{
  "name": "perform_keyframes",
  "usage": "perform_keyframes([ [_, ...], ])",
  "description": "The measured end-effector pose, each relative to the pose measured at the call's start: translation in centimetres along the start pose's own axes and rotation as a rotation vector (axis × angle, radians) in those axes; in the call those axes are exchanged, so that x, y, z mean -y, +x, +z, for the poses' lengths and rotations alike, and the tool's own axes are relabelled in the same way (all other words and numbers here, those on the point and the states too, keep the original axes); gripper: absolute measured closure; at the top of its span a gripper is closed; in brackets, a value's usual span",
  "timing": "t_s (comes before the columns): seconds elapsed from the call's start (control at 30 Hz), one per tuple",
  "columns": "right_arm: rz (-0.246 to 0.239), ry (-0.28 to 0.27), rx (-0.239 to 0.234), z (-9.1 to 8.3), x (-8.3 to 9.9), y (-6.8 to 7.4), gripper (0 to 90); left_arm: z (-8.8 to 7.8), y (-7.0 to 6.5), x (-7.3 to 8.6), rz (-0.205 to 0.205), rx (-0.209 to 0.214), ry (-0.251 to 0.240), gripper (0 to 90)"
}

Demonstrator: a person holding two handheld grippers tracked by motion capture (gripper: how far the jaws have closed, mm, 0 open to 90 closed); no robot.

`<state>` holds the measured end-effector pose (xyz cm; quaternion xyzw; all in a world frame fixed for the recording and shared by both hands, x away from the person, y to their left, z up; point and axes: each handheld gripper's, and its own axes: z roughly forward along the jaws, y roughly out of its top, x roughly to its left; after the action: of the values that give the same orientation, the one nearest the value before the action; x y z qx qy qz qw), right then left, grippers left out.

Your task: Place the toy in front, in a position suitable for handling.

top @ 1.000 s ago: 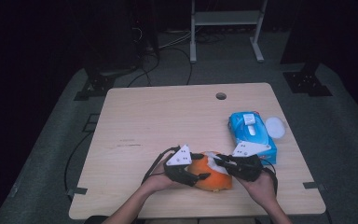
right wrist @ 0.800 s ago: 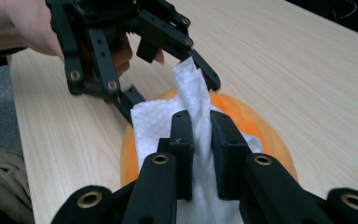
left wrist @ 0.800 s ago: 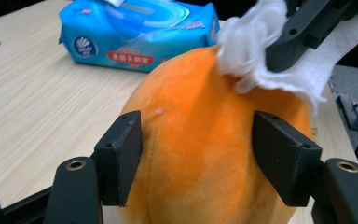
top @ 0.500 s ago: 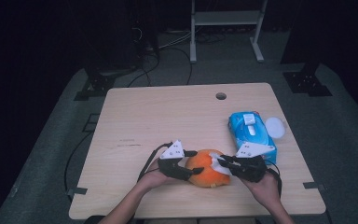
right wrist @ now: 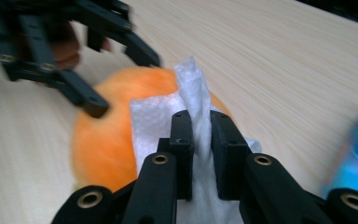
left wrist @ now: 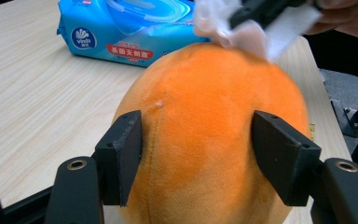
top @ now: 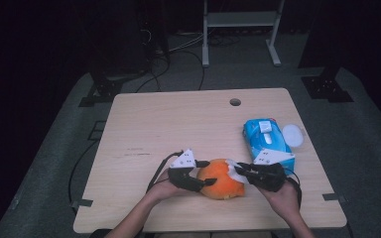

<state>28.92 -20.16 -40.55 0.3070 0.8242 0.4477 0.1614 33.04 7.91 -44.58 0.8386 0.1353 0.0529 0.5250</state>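
Pale wood-grain laminate is forming the rectangular worktop, which is carrying everything in play toward its near right part. On the right side, well clear of the near edge, a blue soft pack of wet wipes with a white flip lid is lying flat, and a small white round lid-like piece is sitting just beside its far right corner.

Nearer the person, about midway between the two hands, the round orange plush ball is resting on the worktop. The left gripper is reaching in from the left, and its jaws have just been closing; in the left gripper view they are bracketing the ball's near flanks, pads pressing into the plush, so the ball is being steadied. The right gripper is coming in from the right with its jaws pressed together on a thin white wet wipe, and the free part of that wipe is lying on the ball's upper right surface.

Judging from this, the wiping step itself is in hand: one gripper is bracing the toy while the other is rubbing it clean. The next move is probably calling for dragging the pinched wipe across more of the orange surface while keeping light downward pressure, with the left jaws holding firmly enough that the soft ball is not rolling or squashing away.
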Motion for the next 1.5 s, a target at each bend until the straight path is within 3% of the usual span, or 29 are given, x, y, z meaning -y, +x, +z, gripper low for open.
perform_keyframes([
  [0.13,-0.005,-0.009,-0.01,0.0,-0.1,0.3,79.1,0.2,-0.3,-0.1,0.012,0.01,0.004,34.7],
  [0.27,-0.056,-0.027,-0.055,0.7,-1.1,2.1,79.0,0.6,-1.5,-0.4,0.081,0.047,0.009,34.2],
  [0.37,-0.091,-0.009,-0.07,1.6,-1.4,3.2,78.9,0.8,-2.2,-0.6,0.128,0.058,0.029,33.4],
  [0.43,-0.105,-0.002,-0.062,1.8,-1.4,3.3,78.9,0.7,-2.0,-0.6,0.115,0.057,0.027,33.7],
  [0.53,-0.086,-0.002,-0.04,1.6,-1.2,2.4,78.9,0.5,-1.7,-0.6,0.111,0.048,0.03,34.6],
  [0.67,-0.021,0.005,-0.017,0.9,-0.3,0.6,78.9,0.2,-1.1,-0.3,0.084,0.044,0.027,34.9],
  [0.8,-0.01,0.024,0.025,0.2,0.3,-0.1,78.9,-0.3,-0.2,0.0,0.04,0.029,0.026,34.8],
  [0.87,-0.003,0.015,0.016,0.0,0.5,0.0,78.9,-0.4,0.1,0.3,0.021,0.028,0.022,34.7],
  [1.07,-0.072,-0.028,-0.062,0.2,-0.8,2.2,78.6,-0.3,0.2,0.3,0.018,0.016,0.024,34.7],
  [1.13,-0.1,-0.016,-0.051,0.4,-0.9,2.6,78.5,-0.4,0.2,0.4,0.019,0.017,0.025,34.8],
  [1.37,-0.009,0.01,-0.012,0.3,0.2,0.1,78.5,-0.4,0.4,0.4,0.006,0.022,0.019,34.9],
  [1.5,-0.019,-0.004,-0.018,0.2,0.0,0.7,78.5,-0.5,0.4,0.2,0.009,0.029,0.018,32.3],
])
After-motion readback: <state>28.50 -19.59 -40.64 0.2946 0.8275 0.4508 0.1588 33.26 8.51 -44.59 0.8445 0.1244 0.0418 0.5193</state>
